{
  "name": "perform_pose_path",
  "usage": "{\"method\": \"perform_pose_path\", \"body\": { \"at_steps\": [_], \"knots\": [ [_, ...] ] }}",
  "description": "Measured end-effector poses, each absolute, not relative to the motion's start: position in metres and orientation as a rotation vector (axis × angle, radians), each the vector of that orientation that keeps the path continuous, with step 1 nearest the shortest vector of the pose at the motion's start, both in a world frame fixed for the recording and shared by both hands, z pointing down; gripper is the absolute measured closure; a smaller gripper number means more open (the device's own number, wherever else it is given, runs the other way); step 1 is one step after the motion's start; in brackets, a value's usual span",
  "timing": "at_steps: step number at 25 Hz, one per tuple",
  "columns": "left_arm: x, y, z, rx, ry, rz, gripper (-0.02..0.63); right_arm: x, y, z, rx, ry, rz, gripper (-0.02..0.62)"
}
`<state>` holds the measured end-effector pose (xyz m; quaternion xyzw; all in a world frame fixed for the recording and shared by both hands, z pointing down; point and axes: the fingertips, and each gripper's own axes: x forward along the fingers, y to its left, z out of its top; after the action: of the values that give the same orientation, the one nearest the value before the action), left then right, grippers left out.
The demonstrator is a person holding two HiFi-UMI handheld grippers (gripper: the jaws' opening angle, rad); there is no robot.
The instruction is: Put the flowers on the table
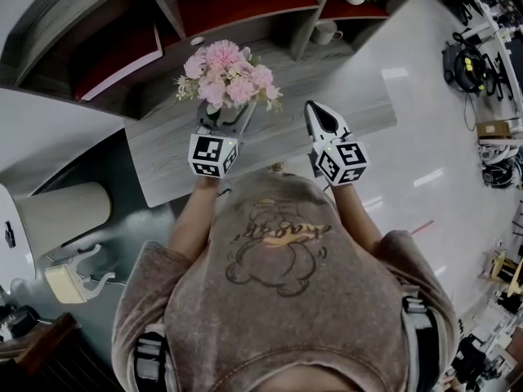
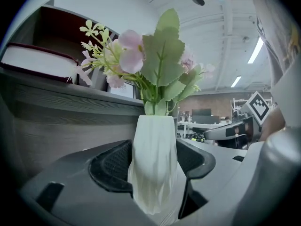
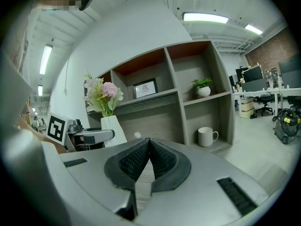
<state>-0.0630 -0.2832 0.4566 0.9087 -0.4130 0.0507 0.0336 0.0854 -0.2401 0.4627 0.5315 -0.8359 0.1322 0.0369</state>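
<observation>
A bunch of pink flowers [image 1: 229, 73] with green leaves stands in a white ribbed vase [image 2: 154, 159]. My left gripper [image 1: 225, 122] is shut on the vase, with a black pad on each side of it [image 2: 154, 166]. It holds the vase upright over the grey wooden table [image 1: 163, 158]; whether the base touches the table I cannot tell. My right gripper [image 1: 320, 114] hovers over the table to the right, shut with nothing in it, its pads meeting [image 3: 148, 142]. The right gripper view shows the flowers [image 3: 103, 94], the vase [image 3: 112, 126] and the left gripper [image 3: 89, 136] at left.
A shelf unit rises behind the table, with a white mug [image 3: 206, 136], a small potted plant [image 3: 203, 87], a framed picture [image 3: 145, 88] and a thick book [image 2: 37, 60]. A pale cylinder [image 1: 61, 211] stands on the floor left of the table. Glossy floor lies to the right.
</observation>
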Motion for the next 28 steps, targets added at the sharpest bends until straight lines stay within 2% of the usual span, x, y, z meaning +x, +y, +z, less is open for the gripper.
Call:
{"method": "perform_pose_path", "body": {
  "at_steps": [9,28],
  "knots": [
    [-0.024,-0.318,0.489,2.789,-1.236,0.251,0.299,0.13,-0.257,0.472,1.687,-2.517,0.469,0.597],
    [-0.009,-0.325,0.529,2.76,-1.188,0.318,0.299,0.145,-0.249,0.481,1.741,-2.45,0.506,0.597]
  ]
}}
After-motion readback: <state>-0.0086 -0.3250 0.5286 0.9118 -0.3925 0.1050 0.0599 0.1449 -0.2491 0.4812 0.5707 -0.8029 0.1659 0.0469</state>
